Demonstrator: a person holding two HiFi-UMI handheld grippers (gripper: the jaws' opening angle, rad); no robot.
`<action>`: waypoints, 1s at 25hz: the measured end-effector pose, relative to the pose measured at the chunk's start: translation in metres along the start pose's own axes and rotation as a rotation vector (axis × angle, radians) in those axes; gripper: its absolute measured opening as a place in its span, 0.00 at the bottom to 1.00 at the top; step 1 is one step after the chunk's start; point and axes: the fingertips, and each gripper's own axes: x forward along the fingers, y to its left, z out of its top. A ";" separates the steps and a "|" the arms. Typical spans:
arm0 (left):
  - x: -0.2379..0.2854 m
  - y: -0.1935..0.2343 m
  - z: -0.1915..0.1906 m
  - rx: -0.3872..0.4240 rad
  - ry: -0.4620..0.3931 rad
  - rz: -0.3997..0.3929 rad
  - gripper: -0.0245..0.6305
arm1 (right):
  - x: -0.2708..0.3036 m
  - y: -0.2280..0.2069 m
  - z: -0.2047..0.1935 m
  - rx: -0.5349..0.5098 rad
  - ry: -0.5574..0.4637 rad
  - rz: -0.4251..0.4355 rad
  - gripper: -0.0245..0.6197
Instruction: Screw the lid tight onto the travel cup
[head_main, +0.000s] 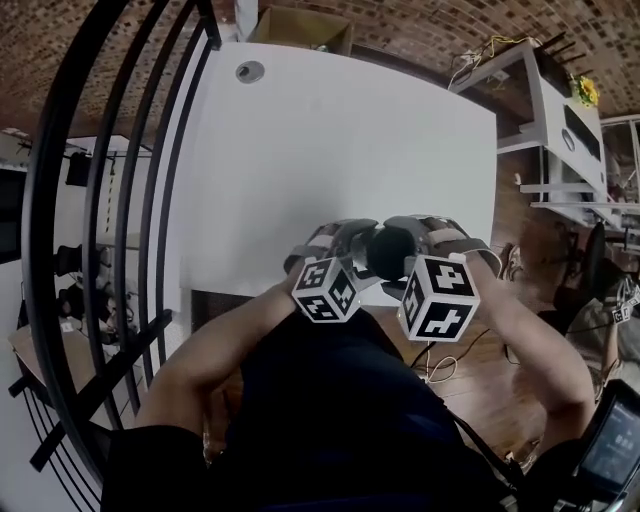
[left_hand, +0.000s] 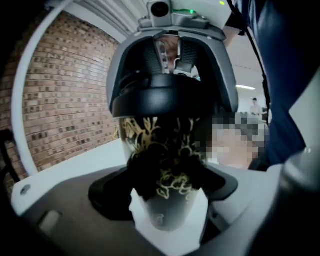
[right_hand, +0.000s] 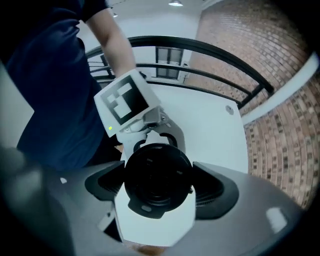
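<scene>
The travel cup (head_main: 389, 252) is held up between both grippers at the near edge of the white table (head_main: 340, 140). In the left gripper view its body (left_hand: 162, 160) is black with a gold pattern and stands upright between the dark pads (left_hand: 107, 192), which press on its sides, so my left gripper (left_hand: 165, 192) is shut on it. The black lid (left_hand: 170, 100) sits on top of the cup. In the right gripper view I look straight down on that lid (right_hand: 157, 175). My right gripper (right_hand: 157, 185) is shut on the lid's rim. My left gripper (head_main: 352, 243) and right gripper (head_main: 425, 238) face each other.
The tabletop has a round grommet (head_main: 250, 71) at its far left corner. A black curved railing (head_main: 110, 200) runs along the left. A white shelf unit (head_main: 560, 110) stands at the right on the wooden floor. A cardboard box (head_main: 300, 25) lies beyond the table.
</scene>
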 end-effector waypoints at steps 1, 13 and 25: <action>0.000 0.000 0.000 -0.020 -0.013 0.062 0.65 | 0.000 0.001 -0.001 0.060 -0.003 -0.005 0.70; -0.029 0.001 -0.014 -0.064 -0.033 -0.029 0.77 | -0.001 -0.003 0.009 0.372 -0.072 -0.013 0.70; 0.000 -0.022 -0.005 0.214 0.076 -0.335 0.67 | 0.001 0.009 0.009 0.040 -0.020 0.024 0.70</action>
